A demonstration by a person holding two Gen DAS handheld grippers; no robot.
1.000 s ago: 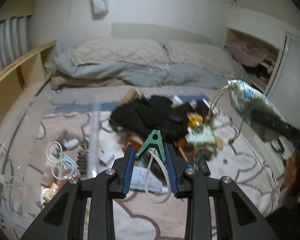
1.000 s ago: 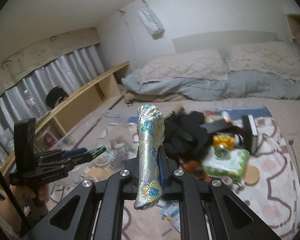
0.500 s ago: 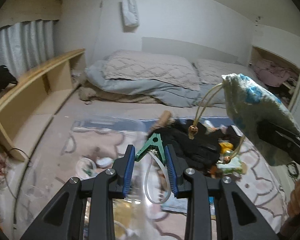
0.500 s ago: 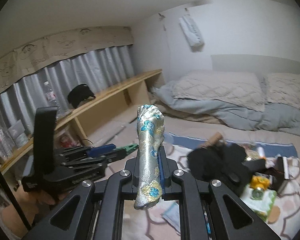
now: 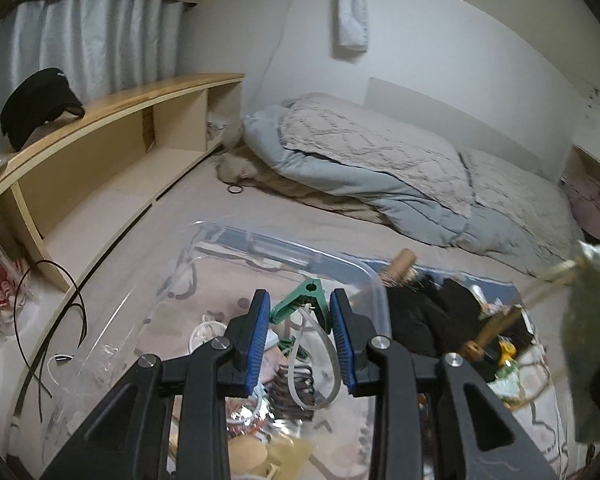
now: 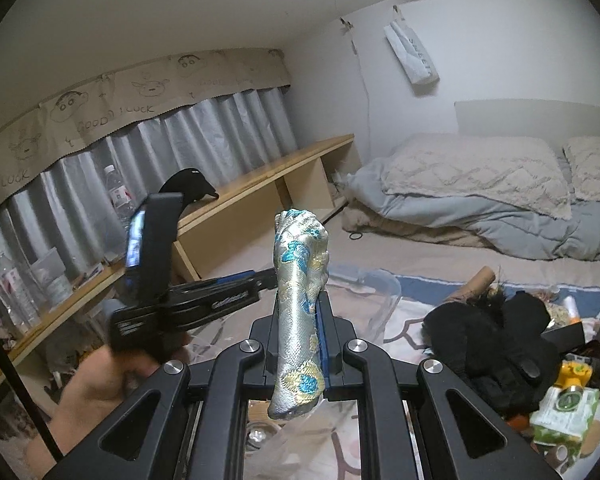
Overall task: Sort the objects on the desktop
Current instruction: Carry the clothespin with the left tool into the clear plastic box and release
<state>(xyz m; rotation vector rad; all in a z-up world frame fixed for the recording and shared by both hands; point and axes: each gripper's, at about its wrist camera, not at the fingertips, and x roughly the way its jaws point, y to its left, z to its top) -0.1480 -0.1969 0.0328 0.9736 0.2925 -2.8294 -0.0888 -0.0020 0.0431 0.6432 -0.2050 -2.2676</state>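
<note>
Holding two sorted items at once, you have your left tongs [image 5: 300, 336] closed on the green plastic spring clip [image 5: 302, 300], whose pale looped cord [image 5: 314, 364] dangles between the blue pads, and your right tongs [image 6: 298, 344] clamped tight on the silver brocade drawstring pouch with blue and gold flowers [image 6: 300, 300], which stands nearly upright out of the jaws. The clip hangs over the clear plastic storage bin [image 5: 236, 248], just inside its near corner, so it looks placed for a drop among the small oddments already lying at the bottom. The pouch is gripped around its lower half, probably so that its beaded cords [image 5: 496, 328] hang free to one side; in the left view it sits off at the right edge, well apart from the clip. The right view shows the left tongs [image 6: 260, 280] crossing just behind the pouch, so release one thing at a time. Unsorted things remain heaped on the patterned rug [image 6: 412, 320]: a black fabric bundle [image 6: 496, 336], a green packet [image 6: 566, 408] and a wooden-handled brush [image 5: 400, 266]. My judgement is that the sorting is only partly done, and opening the left tongs above the bin is the sensible next move.
</note>
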